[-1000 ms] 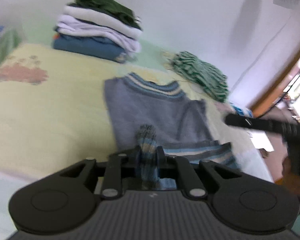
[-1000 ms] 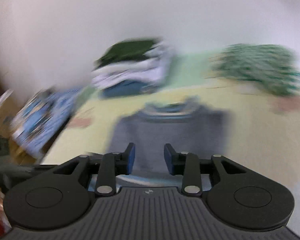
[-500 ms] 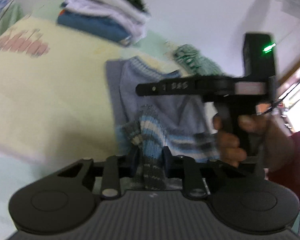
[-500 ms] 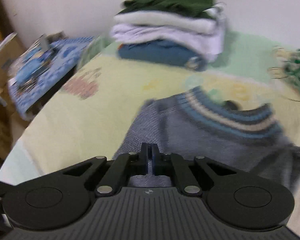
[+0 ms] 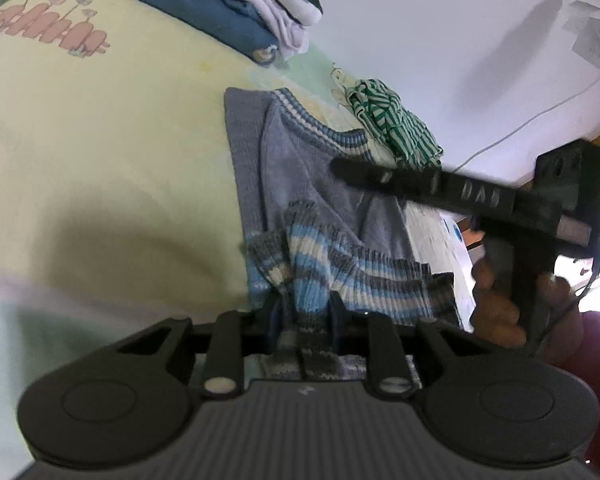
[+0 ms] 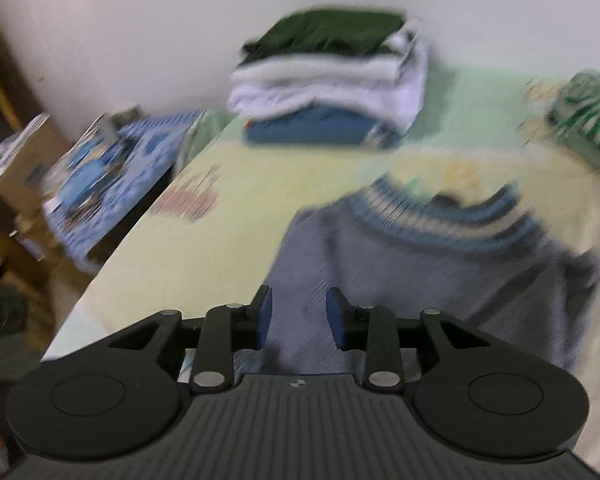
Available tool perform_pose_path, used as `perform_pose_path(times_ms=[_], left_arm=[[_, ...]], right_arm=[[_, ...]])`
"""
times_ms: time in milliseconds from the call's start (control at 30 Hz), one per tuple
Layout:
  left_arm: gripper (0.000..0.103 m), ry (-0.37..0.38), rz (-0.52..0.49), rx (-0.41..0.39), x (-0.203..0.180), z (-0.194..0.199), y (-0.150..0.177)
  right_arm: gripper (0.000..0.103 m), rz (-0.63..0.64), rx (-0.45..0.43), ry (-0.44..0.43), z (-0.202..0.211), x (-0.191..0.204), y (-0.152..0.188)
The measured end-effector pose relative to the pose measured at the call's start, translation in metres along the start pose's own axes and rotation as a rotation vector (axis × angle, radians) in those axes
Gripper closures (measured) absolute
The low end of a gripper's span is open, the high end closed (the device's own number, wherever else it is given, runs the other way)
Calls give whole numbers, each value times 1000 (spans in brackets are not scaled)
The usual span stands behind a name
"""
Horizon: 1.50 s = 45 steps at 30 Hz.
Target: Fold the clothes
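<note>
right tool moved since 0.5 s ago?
Yes. The right tool has opened and pulled back off the grey sweater, judged against the folded stack.

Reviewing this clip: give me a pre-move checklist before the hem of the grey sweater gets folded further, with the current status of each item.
1. Left gripper shut on the striped hem: ok.
2. Right gripper holding cloth: not ok, open over the sweater.
3. Sweater lying on the bed, collar away from the grippers: ok.
4. Sweater body smooth: cannot tell, right view is blurred.
5. Folded stack apart from the sweater: ok.
6. Green striped garment apart from the collar: cannot tell; very close in the left view.
</note>
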<state>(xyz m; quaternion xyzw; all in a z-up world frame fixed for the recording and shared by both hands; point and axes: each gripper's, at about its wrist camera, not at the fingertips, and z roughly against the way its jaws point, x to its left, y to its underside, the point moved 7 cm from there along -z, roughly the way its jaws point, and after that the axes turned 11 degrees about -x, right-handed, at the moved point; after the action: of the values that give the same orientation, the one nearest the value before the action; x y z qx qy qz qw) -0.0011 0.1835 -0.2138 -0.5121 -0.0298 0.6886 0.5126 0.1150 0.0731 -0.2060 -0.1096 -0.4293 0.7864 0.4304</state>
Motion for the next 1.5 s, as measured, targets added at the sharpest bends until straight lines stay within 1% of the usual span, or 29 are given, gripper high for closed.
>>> perform_pose_path(times_ms=[33,100,133,167,233,267,300,367,400,467,500,567,633,700,800,833,867,933,967,1067,1100,1133,1200,1233,1300,1367,1400,1433,1500], left_arm=[[81,-6,-10,1,-1,0,-1],[81,-17,-31,2,-2,1,-3],[82,-21,-45,3,-4,2,-5],[82,-25,-83,-4,-8,6,-7],[82,-36,-186,-31,-22,17,-12],[79,-45,-230,-46,-27,22,-13],[76,-48,-243,-53,-30,24,-15],[63,-39,-220,-43,-29,17,-16],[60,-33,-206,-36,-28,13,-16],[60,-68,-211,-28,-23,0,-14],[62,-75,-192,-23,-19,-7,-13],[63,-81,-153,-21,-11,-16,-14],[63,-92,-164,-17,-10,-18,-15],[63,-111,-177,-1,-12,-15,-15],[64,-126,-184,-5,-17,5,-14],[61,-133,-193,-11,-20,15,-12],[54,-140,-203,-9,-23,26,-7],[45,-138,-199,9,-27,44,9],[44,-136,-194,24,-28,49,18],[44,-136,-183,61,-33,52,46],[46,-142,-175,64,-33,50,52],[50,-144,-162,64,-33,46,56],[51,-131,-129,58,-32,38,61],[50,-127,-124,48,-33,37,61],[52,-128,-121,41,-34,35,61],[64,-133,-101,36,-33,35,60],[66,-135,-92,33,-32,36,60],[70,-136,-88,31,-33,37,60],[76,-142,-87,28,-37,39,60]], right_arm=[[72,7,2,-3,1,2,2],[83,22,6,-10,3,5,5],[83,24,4,-11,5,6,5],[82,2,-20,-7,15,2,2],[82,-40,-69,1,36,-7,-4],[81,-54,-95,9,54,-14,-4],[77,-68,-117,21,72,-21,-1],[69,-91,-122,86,105,-38,17],[69,-103,-124,118,121,-46,26],[68,-148,-112,165,146,-61,47],[66,-178,-100,181,156,-66,58],[64,-232,-88,200,166,-73,78],[61,-285,-57,203,165,-76,92],[60,-304,-45,197,163,-74,101],[59,-316,-59,186,169,-70,103],[58,-321,-66,168,174,-67,103],[55,-316,-65,157,178,-65,104],[54,-290,-56,146,187,-61,109],[53,-287,-50,141,189,-59,112],[53,-328,-22,112,189,-58,125],[53,-341,-20,105,186,-57,128],[53,-353,-23,105,183,-57,128],[52,-392,-30,98,178,-59,130],[51,-416,-33,91,176,-61,131],[50,-452,-44,84,172,-64,132],[50,-465,-63,75,171,-65,133],[50,-468,-69,73,171,-65,133],[52,-466,-69,76,171,-65,133],[68,-452,-60,66,168,-63,132]])
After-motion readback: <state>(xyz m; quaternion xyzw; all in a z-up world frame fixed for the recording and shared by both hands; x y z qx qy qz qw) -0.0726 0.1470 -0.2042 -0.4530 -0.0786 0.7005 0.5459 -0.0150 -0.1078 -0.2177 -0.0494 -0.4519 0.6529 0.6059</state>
